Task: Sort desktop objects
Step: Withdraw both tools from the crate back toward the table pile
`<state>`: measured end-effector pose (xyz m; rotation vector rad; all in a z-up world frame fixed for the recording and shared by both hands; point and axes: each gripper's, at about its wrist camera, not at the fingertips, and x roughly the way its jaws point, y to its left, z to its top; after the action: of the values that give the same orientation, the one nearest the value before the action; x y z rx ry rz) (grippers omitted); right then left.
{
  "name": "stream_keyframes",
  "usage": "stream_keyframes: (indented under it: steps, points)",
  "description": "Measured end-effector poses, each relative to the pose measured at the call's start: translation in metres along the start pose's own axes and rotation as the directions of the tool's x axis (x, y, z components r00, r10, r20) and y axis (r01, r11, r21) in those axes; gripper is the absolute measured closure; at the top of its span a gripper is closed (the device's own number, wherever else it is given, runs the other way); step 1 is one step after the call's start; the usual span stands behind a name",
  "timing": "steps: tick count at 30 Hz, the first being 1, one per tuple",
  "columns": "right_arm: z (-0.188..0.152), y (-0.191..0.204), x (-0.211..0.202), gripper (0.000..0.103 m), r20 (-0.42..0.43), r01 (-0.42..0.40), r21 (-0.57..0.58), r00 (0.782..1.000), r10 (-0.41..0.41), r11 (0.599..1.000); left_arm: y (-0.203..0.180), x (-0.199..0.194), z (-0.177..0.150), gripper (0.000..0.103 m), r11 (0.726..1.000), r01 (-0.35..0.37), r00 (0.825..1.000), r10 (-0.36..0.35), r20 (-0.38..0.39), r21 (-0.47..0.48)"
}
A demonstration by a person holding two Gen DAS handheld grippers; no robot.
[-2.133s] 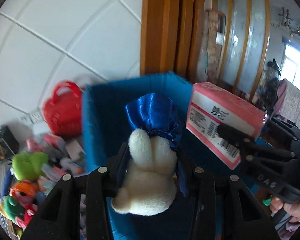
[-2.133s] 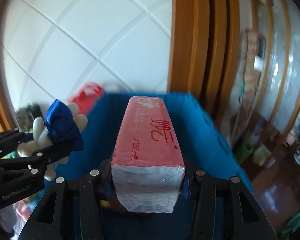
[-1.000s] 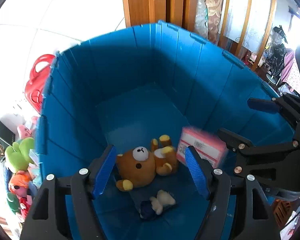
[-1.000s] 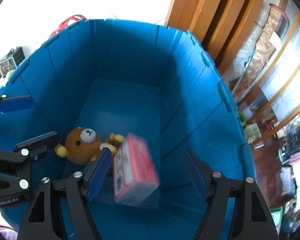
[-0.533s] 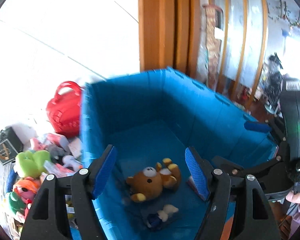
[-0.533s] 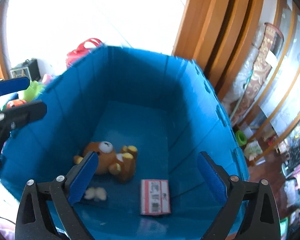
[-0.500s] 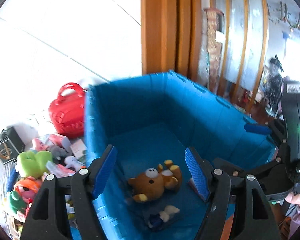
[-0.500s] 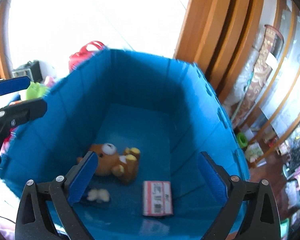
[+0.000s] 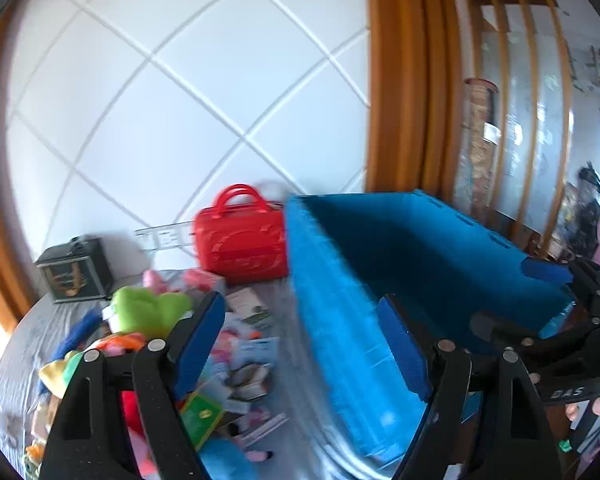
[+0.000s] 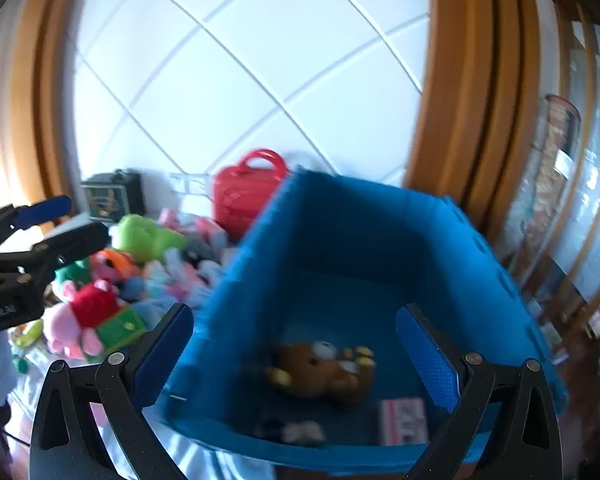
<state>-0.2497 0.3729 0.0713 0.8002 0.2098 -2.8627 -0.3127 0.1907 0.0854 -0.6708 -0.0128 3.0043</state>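
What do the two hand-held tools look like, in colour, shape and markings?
Both the left tool and right tool are black plastic frames with round silver rivets and two fingers carrying blue textured pads. White lettering marks the side of each frame.

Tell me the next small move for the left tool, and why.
Probably swing the left tool, empty with its jaws opening, down toward the green plush in the pile beside the blue bin. The brown bear, pink pack and small white toy already lie in the bin, and the right tool, open and empty, points into it.
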Motion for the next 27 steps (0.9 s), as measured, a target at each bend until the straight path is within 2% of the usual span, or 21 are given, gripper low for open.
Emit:
stream_keyframes:
  steps: [6, 10, 13, 16, 20, 23, 25, 27]
  points:
    - [0.003, 0.065, 0.007, 0.000, 0.016, -0.108, -0.051, 0.994, 0.109, 0.993, 0.072, -0.027, -0.030, 0.023, 0.991, -0.116, 0.993, 0.114, -0.022, -0.071]
    - [-0.002, 0.109, 0.022, 0.000, -0.011, -0.195, -0.077, 0.981, 0.195, 0.978, 0.122, -0.040, -0.056, 0.023, 0.970, -0.213, 0.976, 0.207, -0.061, -0.117]
    - [-0.010, 0.133, 0.038, 0.000, -0.051, -0.262, -0.065, 0.965, 0.259, 0.963, 0.155, -0.045, -0.079, 0.023, 0.954, -0.261, 0.963, 0.247, -0.104, -0.149]
    - [-0.024, 0.156, 0.059, 0.000, -0.110, -0.320, -0.042, 0.943, 0.314, 0.947, 0.188, -0.047, -0.106, 0.023, 0.934, -0.315, 0.943, 0.288, -0.170, -0.166]
    - [-0.047, 0.181, 0.086, 0.000, -0.187, -0.357, -0.018, 0.919, 0.347, 0.934, 0.232, -0.054, -0.148, 0.023, 0.891, -0.408, 0.897, 0.350, -0.269, -0.200]
    - [-0.064, 0.192, 0.108, 0.000, -0.238, -0.372, 0.001, 0.902, 0.361, 0.928, 0.257, -0.055, -0.175, 0.023, 0.859, -0.456, 0.866, 0.369, -0.338, -0.233]
    - [-0.074, 0.196, 0.121, 0.000, -0.271, -0.380, 0.011, 0.889, 0.369, 0.925, 0.265, -0.053, -0.192, 0.023, 0.847, -0.470, 0.854, 0.366, -0.369, -0.247]
    - [-0.089, 0.200, 0.138, 0.000, -0.314, -0.377, 0.013, 0.878, 0.362, 0.926, 0.263, -0.047, -0.206, 0.023, 0.849, -0.466, 0.848, 0.349, -0.398, -0.250]
